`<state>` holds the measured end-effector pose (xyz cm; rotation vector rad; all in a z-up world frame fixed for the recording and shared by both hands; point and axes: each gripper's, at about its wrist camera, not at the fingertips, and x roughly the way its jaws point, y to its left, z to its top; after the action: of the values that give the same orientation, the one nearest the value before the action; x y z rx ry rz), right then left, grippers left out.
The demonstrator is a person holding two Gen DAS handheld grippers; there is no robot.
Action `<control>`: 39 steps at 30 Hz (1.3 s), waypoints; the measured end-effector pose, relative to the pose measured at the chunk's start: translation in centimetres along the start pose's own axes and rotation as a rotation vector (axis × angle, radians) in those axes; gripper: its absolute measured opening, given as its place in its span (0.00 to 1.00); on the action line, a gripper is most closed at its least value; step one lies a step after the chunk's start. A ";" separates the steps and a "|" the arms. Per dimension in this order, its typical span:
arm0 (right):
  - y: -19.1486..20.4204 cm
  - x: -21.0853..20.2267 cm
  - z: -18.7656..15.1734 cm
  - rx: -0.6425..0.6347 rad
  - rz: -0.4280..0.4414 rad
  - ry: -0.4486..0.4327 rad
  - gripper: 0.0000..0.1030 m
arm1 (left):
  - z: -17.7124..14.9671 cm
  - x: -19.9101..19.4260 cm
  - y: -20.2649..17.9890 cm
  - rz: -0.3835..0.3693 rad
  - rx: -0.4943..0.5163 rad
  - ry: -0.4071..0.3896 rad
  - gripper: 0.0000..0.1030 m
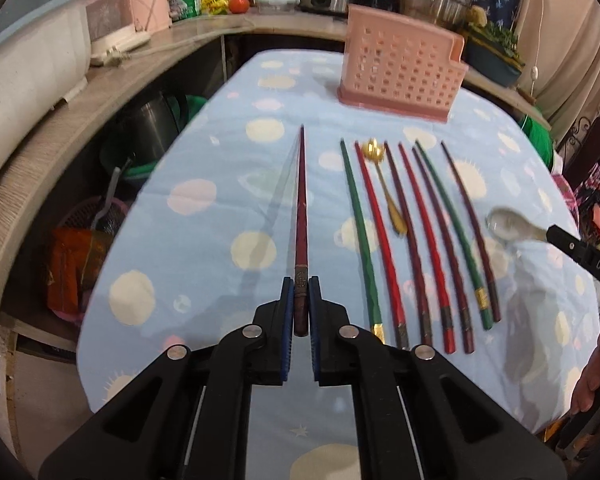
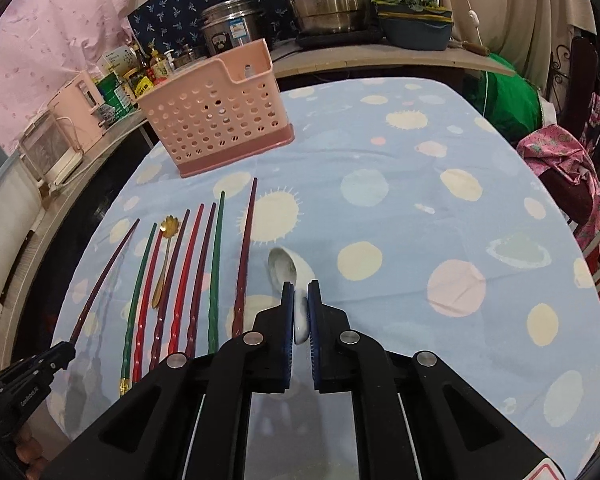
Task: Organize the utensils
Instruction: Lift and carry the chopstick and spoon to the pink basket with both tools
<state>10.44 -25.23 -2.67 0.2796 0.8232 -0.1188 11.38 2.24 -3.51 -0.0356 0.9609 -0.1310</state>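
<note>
Left wrist view: the left gripper (image 1: 300,292) is closed down on the butt end of a dark red chopstick (image 1: 301,208), which points straight toward 12 o'clock, lifted clear of the bench (image 1: 204,152), judging by its shadow on the cloth. Gripping it at the thick end leaves the tip free to drop into a holder. At 1 o'clock stands the pink perforated basket (image 1: 400,72); from here its inside is hidden. At 2 o'clock the other chopsticks (image 1: 416,236) lie side by side with a gold spoon (image 1: 384,184) among them, neatly lined up for picking one at a time.

Right wrist view: the right gripper (image 2: 300,312) is pinched on the handle of a white ceramic spoon (image 2: 286,272), bowl forward toward 12 o'clock, apparently raised a little off the cloth. The basket sits at 11 o'clock, upright; through its holes nothing can be made out inside, so it looks unfilled, though I cannot be sure
</note>
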 end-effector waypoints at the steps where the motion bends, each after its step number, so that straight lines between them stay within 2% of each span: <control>1: 0.0 -0.4 0.3 -0.002 -0.001 -0.010 0.07 | 0.6 -0.8 0.1 -0.002 -0.002 -0.023 0.07; 12: 0.4 -2.4 3.8 -0.018 0.026 -0.086 0.07 | 8.1 -6.5 0.9 -0.025 -0.041 -0.209 0.07; 20: 1.0 -2.7 9.7 -0.024 0.088 -0.145 0.07 | 15.9 -9.3 0.9 -0.026 -0.043 -0.336 0.07; 24: 1.5 -1.7 14.0 -0.022 0.117 -0.164 0.07 | 19.9 -10.5 0.0 -0.038 -0.035 -0.391 0.07; 32: 3.0 1.7 21.6 -0.019 0.153 -0.212 0.07 | 28.2 -14.2 -2.7 -0.069 -0.036 -0.572 0.07; 35: 3.3 3.4 23.6 -0.013 0.148 -0.226 0.07 | 30.5 -13.9 -3.5 -0.080 -0.046 -0.608 0.07; 39: 3.9 5.9 25.2 -0.009 0.137 -0.215 0.07 | 32.5 -11.2 -4.0 -0.083 -0.055 -0.602 0.07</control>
<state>33.04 -28.81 10.05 0.3083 0.5889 -0.0161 31.25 -1.24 24.61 -0.1569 0.3610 -0.1585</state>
